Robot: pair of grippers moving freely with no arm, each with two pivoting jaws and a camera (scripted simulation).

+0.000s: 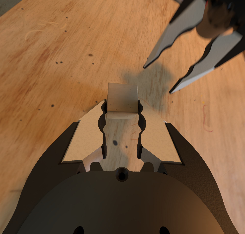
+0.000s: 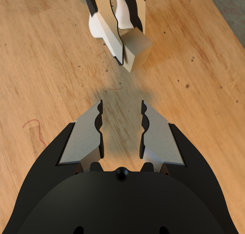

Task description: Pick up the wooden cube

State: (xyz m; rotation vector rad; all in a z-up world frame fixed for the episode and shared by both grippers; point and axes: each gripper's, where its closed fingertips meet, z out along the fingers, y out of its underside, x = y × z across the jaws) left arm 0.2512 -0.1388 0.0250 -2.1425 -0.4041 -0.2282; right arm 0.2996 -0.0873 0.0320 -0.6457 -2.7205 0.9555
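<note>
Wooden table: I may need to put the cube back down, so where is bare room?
Bare board lies left of the left gripper, toward the wooden table edge, and either side of the open right gripper. It is crowded around the wooden cube, gripped between the left fingers, with the right gripper close beside it.

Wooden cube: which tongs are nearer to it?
Left. The left tongs are shut on the wooden cube, a finger on each side. The right tongs are open and empty, apart from it above the table.
</note>
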